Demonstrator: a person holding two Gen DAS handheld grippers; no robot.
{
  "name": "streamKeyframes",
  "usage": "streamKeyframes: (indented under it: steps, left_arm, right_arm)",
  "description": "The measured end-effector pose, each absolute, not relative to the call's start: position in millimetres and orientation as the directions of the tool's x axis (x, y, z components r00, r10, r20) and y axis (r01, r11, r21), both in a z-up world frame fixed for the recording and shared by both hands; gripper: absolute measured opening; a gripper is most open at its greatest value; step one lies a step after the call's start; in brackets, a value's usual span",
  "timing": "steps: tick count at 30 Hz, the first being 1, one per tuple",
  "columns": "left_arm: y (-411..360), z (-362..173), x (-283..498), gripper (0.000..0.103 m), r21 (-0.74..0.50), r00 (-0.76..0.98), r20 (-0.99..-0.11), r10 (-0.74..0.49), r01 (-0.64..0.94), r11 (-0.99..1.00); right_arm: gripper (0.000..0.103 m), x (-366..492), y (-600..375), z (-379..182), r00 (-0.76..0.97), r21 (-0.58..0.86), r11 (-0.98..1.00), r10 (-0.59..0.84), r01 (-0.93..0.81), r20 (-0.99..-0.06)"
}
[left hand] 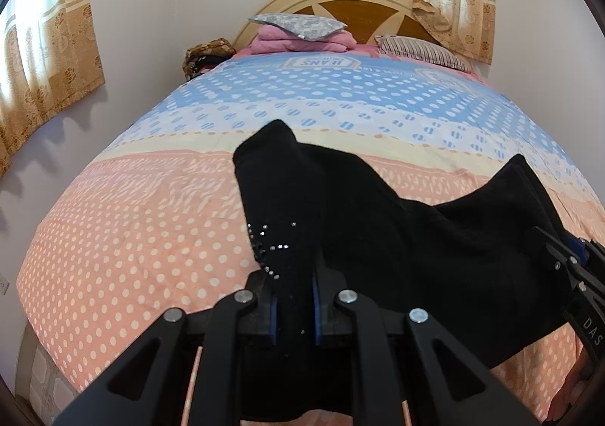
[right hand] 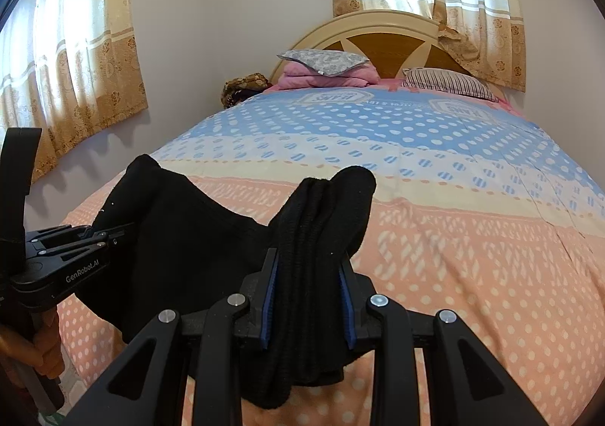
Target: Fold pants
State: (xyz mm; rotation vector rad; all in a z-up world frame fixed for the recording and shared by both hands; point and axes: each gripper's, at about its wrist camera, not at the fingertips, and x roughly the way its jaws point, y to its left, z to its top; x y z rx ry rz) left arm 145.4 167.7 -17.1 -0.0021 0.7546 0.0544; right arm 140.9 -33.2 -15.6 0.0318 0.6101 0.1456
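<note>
pants [left hand: 378, 221]: black, we hold them off the bedspread [left hand: 132, 218], strung between both grippers, slack middle sagging low over the pink dotted near end of the bed
long axis: we see it run side to side, gripper to gripper, across the bed's width
left gripper [left hand: 295, 293]: jaws pinched tight on one bunched end, the one with small shiny studs; cloth pokes up past the tips
right gripper [right hand: 309, 286]: jaws part closed on a thicker ribbed wad of the other end, pads pressing both sides
nearer hand: neither, each has its own end, the two about level
direction: clear bedspread lies ahead of and below both tools, toward the headboard [right hand: 382, 44]
next, we judge: lower the pants flat onto the bed, both hands together, keeping the span taut
risk: sagging middle may land first and wrinkle
</note>
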Motion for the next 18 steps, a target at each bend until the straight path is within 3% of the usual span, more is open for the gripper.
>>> streamKeyframes:
  steps: [18]
  left_arm:
    - [180,-15,183,0.014,0.057,0.736,-0.669,0.099,-0.082,0.995]
  right_arm:
    - [0.029,182,-22,-13,0.818,0.116,0.984,0.179,-0.137,-0.547]
